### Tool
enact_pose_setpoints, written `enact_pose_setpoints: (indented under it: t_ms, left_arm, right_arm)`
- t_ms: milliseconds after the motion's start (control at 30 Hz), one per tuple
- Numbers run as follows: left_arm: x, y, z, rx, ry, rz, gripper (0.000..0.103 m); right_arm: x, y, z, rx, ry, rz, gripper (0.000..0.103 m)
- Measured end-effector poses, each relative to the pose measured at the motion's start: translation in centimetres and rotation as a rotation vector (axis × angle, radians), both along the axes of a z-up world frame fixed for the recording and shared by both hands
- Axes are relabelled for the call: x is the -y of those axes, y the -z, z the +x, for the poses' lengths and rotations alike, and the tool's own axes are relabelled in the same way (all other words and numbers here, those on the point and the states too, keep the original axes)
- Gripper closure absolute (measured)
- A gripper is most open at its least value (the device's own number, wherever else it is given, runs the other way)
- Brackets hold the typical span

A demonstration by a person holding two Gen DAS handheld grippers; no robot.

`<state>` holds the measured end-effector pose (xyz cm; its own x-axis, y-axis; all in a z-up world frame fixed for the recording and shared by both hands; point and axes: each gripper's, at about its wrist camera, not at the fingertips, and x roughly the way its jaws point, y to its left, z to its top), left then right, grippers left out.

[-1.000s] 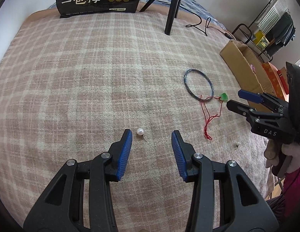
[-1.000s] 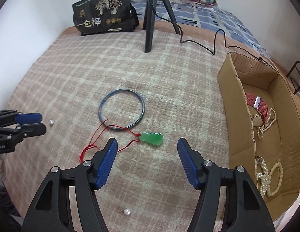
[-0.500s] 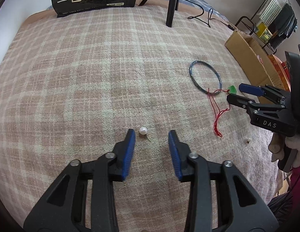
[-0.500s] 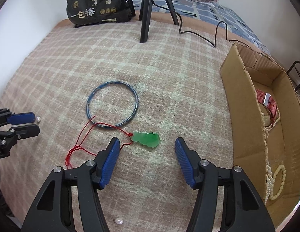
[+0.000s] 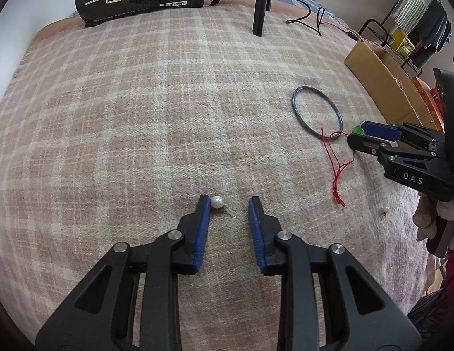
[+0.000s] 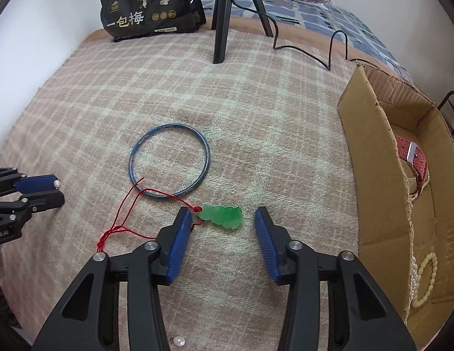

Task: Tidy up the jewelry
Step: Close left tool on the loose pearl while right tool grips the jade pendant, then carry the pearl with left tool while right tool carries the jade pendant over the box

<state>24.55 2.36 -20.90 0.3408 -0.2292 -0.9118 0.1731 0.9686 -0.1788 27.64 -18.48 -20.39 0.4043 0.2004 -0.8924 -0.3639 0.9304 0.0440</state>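
A white pearl earring lies on the plaid blanket, touching the tip of my left gripper's left finger. My left gripper is open around it. A green jade pendant on a red cord lies between the fingers of my right gripper, which is open. A thin blue bangle lies just beyond the pendant, over the cord. A second pearl earring lies under the right gripper; it also shows in the left wrist view.
A cardboard box at the right holds a red strap and pearl strings. A black tripod leg, a black cable and a black snack bag stand at the far end.
Both grippers moved forward and down. The left jaws narrowed, with the pearl now at the left fingertip. The right jaws now flank the jade pendant.
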Motion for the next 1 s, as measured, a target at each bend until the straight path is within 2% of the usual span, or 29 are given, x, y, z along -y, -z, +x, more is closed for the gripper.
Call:
enact_pose_setpoints:
  t_ms: [67,133,267,633,667,700,1000]
  left_arm:
    - [-0.2,0.0,0.0,-0.001,-0.004,0.001,0.084]
    - [-0.3,0.1,0.0,0.001,-0.009,0.007,0.089]
    - [-0.4,0.1,0.0,0.008,-0.014,0.016,0.095]
    - [-0.3,-0.8,-0.7,0.039,-0.012,0.030,0.096]
    - [-0.4,-1.0,-0.7,0.043,-0.013,0.030,0.096]
    - [-0.5,-1.2,-0.9,0.047,-0.014,0.030,0.096]
    - [-1.2,-1.9,-1.9,0.066,-0.027,0.029,0.096]
  right_arm:
    - [0.0,0.0,0.0,-0.003,0.000,0.006,0.066]
    - [0.1,0.0,0.0,-0.006,-0.003,0.010,0.074]
    - [0.1,0.0,0.0,-0.007,-0.002,0.019,0.074]
    - [0.4,-0.8,-0.6,0.005,-0.009,0.030,0.075]
    - [0.4,-1.0,-0.8,0.009,-0.011,0.031,0.076]
    - [0.4,-1.2,-0.9,0.012,-0.015,0.030,0.086]
    - [0.1,-1.2,-1.2,0.013,-0.025,0.019,0.087]
